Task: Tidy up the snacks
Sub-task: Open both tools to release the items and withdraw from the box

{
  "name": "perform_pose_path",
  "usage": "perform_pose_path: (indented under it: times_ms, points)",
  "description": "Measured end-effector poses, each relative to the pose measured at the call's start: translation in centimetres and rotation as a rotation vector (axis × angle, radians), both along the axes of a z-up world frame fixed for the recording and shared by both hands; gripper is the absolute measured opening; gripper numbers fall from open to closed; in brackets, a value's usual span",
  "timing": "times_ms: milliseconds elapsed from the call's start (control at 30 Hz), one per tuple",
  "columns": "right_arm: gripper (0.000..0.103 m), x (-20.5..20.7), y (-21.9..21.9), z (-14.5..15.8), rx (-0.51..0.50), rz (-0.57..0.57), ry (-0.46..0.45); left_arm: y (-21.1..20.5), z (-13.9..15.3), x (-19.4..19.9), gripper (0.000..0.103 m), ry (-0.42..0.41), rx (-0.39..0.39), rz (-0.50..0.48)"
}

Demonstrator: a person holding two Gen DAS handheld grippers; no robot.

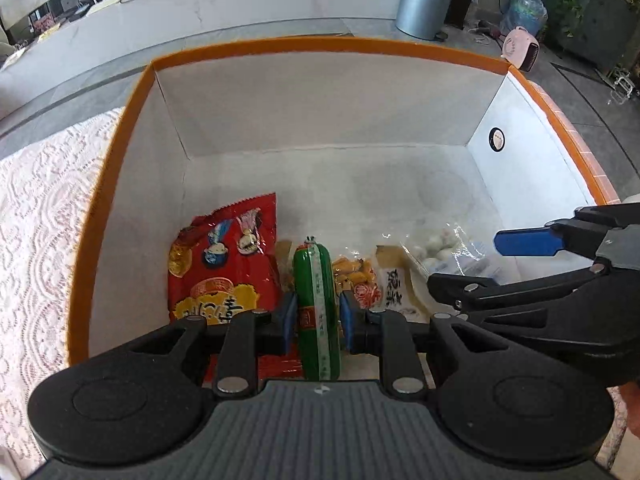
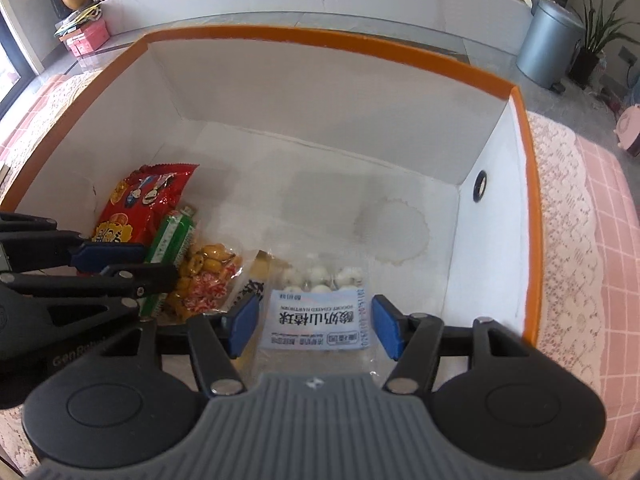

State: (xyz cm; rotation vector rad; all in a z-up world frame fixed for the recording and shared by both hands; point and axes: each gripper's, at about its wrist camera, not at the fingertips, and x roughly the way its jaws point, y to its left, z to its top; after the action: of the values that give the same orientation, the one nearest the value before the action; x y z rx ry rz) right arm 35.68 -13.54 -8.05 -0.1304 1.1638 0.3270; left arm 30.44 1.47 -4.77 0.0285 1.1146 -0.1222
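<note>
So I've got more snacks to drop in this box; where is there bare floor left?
The far half of the box floor is bare, from the red bag and white-ball packet back to the far wall, and rightward to the wall with the round hole. The near-left strip is crowded: red bag, green sausage, yellow snacks, packet, both grippers.

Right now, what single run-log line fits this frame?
left gripper: astride green sausage, grip unclear | right gripper: astride hawthorn-ball bag, grip unclear | both inside orange-rimmed box | red snack bag at left
</note>
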Motion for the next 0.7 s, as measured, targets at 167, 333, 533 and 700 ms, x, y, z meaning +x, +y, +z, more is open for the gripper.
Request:
perform_pose_path:
  times_ms: [167, 333, 533, 700]
  points:
    - [0.064, -0.3, 0.1, 1.1, -0.011, 0.009, -0.017, -0.5, 1.4, -0.7, 0.039, -0.061, 0.067, 0.003]
    - [0.081, -1.3, -0.7, 3.3, 0.003, 0.001, -0.072, 0.4, 3.6, -2.8, 0.054, -0.179, 0.076, 0.045]
    - [0.094, -3.4, -2.2, 6.5, 0.052, -0.044, -0.186, 0.6, 6.4, -6.1, 0.075, -0.359, 0.076, 0.088]
    - [0.095, -7.2, -3.1, 9.2, 0.077, -0.070, -0.314, 0.7, 8.9, -10.0, 0.076, -0.479, 0.040, 0.127]
